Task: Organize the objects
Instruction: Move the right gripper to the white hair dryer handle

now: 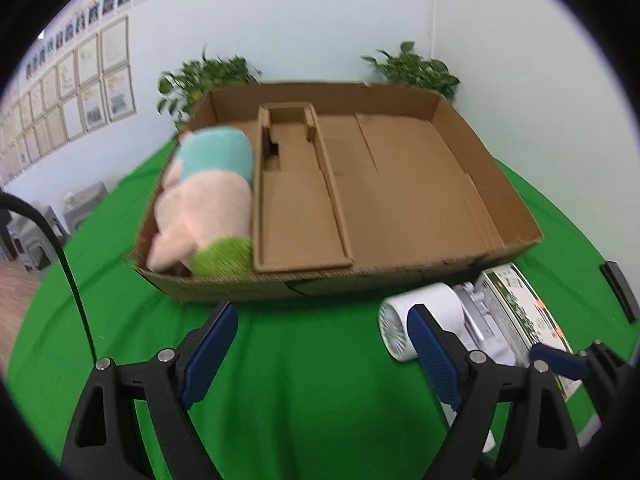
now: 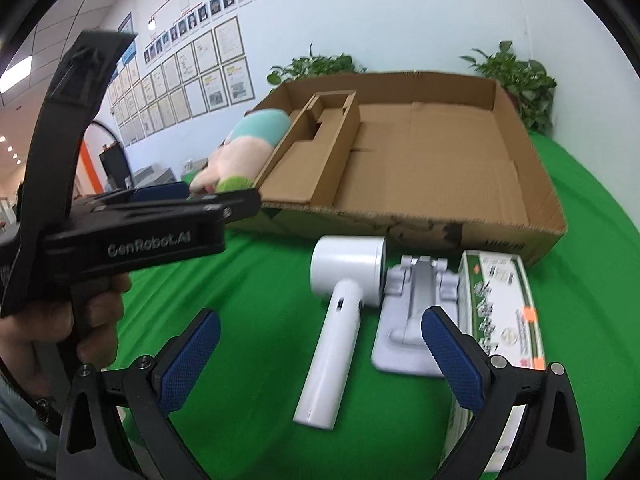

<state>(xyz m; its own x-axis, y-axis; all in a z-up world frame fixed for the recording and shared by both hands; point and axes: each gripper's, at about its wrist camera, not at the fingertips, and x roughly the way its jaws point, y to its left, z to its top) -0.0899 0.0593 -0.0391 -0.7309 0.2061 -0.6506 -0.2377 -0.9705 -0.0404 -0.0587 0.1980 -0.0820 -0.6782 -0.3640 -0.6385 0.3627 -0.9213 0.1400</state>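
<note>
White plastic, smooth and glossy: the dryer [image 2: 340,312] lay on the green table [image 2: 256,280] at frame centre of the right wrist view, barrel toward the box [image 2: 400,224], handle running to the lower centre. Judged light, rigid, and slippery on the rounded shell. The handle looked the better place to take hold: straight, narrow enough for the pads, and clear of neighbours on its left side. The barrel seemed too wide and too round for a sure pinch.

Just right of it sat a grey bracket [image 2: 412,320], touching or nearly touching the barrel, and beside that a printed carton [image 2: 500,312]. Judged: bracket stiff and flat, carton light and crushable at the edges.

The box stood in the upper half of both views. A plush toy [image 1: 208,200] filled its left compartment; soft, no care needed. The middle and right compartments were bare.

Right hand-held gripper [image 2: 320,356]: jaws wide apart, nothing between the pads but the dryer handle's far end below them, no contact; pitched downward over the dryer.

Left hand-held gripper [image 1: 320,344]: released, empty, tilted down at bare cloth before the box. In the right wrist view a hand [image 2: 80,320] held it at left.
</note>
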